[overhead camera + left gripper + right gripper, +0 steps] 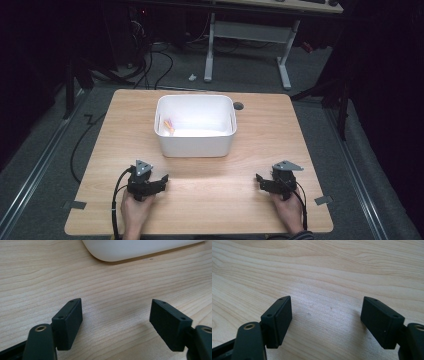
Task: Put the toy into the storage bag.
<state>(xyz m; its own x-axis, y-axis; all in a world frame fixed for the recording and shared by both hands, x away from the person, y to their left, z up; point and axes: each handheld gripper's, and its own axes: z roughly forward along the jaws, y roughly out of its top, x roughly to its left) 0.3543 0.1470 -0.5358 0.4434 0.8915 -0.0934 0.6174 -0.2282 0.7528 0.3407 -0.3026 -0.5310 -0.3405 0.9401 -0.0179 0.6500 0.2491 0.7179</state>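
White tub, long axis crosswise, between spread tongs.

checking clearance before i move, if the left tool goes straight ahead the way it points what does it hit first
Probably the white bin. In the left gripper view, bare wooden table lies ahead of the open left tool, then the bin's rounded lower wall. The high view suggests it points toward the bin's near left corner, though depth is unclear.

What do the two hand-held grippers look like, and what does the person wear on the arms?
Both the left gripper and the right gripper are black, each with two flat rectangular jaws bearing small screw holes and a brass-coloured pivot. A grey three-cornered plate sits on top of each, and a black cable trails from each. A striped sleeve edge shows at the right wrist.
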